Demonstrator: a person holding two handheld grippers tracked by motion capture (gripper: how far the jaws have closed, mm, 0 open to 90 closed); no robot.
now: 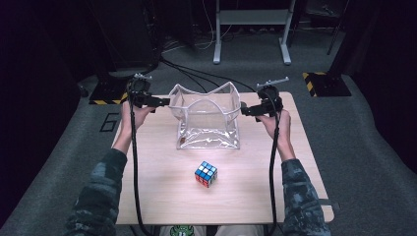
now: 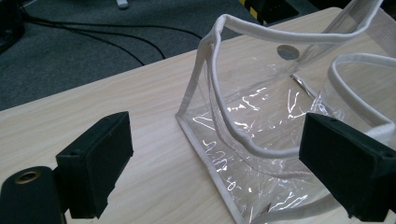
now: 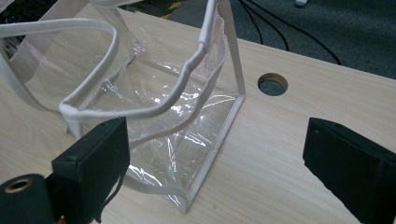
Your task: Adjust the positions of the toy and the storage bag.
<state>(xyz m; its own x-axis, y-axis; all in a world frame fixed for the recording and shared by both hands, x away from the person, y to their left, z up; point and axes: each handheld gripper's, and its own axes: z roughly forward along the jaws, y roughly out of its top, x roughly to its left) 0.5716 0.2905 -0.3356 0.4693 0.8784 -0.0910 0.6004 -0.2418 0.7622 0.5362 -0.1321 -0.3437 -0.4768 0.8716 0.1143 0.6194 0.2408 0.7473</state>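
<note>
bag stands open mid-table; left gripper and right gripper flank it, both jaws apart, nothing clamped. cube in front of bag, not yet bagged.

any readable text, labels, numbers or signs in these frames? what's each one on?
"6": a large outlined numeral on the grey floor, left of the table.
No lettering shows on the clear bag, the cube, or either gripper.
The green print at the bottom edge of the high view is too small to read.
</note>
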